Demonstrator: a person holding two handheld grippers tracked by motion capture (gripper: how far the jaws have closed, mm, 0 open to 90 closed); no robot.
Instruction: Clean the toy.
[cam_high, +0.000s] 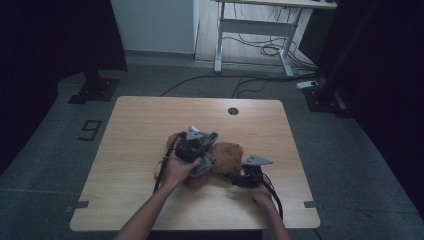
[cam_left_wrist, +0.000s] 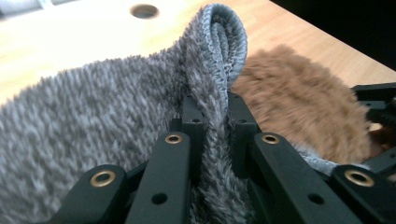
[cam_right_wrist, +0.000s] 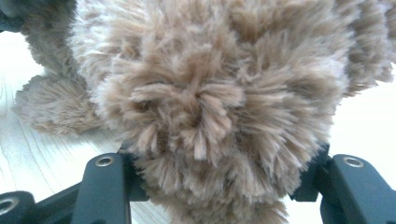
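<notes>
A: Nearest the person, the right gripper (cam_high: 239, 181) has its jaws clamped on the brown plush toy (cam_high: 226, 158), which lies mid-table; in the right gripper view the fur bulges between the two black jaws.

B: And the left gripper (cam_high: 196, 150)?

A: Just beyond, over the toy's other side. Its jaws are pinched together on a fold of the grey fleece cloth (cam_left_wrist: 84, 121), with the hemmed edge looping up above them.

B: What could go wrong?

A: I'd judge that thin pinch the weak spot. If the left hand pulls hard while the cloth drags on the fur, the fold may slide out. The right grip is mostly on pile, so the toy could twist or tug loose.

B: Do the views differ?

A: The left gripper view shows the hem and the toy behind the cloth. The high view gives the layout: the wooden table (cam_high: 150, 125), its round cable hole (cam_high: 233, 111) farther back, and a white desk (cam_high: 260, 25) beyond on the floor.
</notes>
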